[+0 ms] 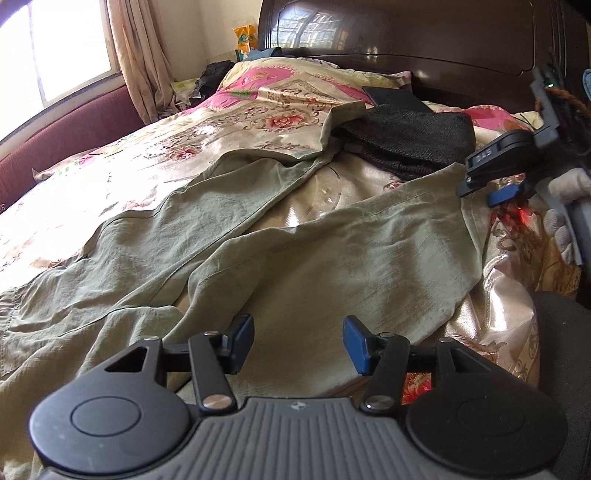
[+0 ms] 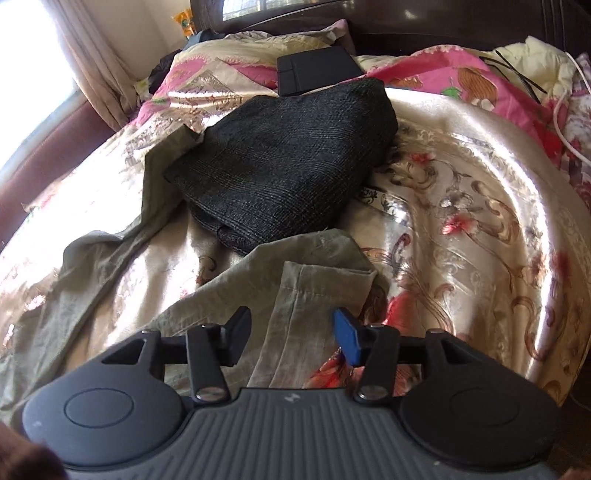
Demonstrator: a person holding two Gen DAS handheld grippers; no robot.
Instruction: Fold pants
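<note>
Olive green pants (image 1: 280,258) lie spread on the bed with both legs stretching away toward the headboard. My left gripper (image 1: 298,341) is open and empty just above the near leg, close to the seat. My right gripper (image 2: 291,338) is open over the hem end of the near leg (image 2: 317,273), with the cuff lying between the jaws. The right gripper also shows in the left wrist view (image 1: 487,186) at that hem. The far leg's cuff (image 1: 343,110) lies beside a dark folded garment.
A dark grey folded garment (image 2: 288,162) lies past the leg ends, with a black flat case (image 2: 314,70) behind it. A floral satin bedspread (image 2: 461,206) covers the bed. A dark wooden headboard (image 1: 424,33) stands behind, and a window with curtain (image 1: 140,55) is at left.
</note>
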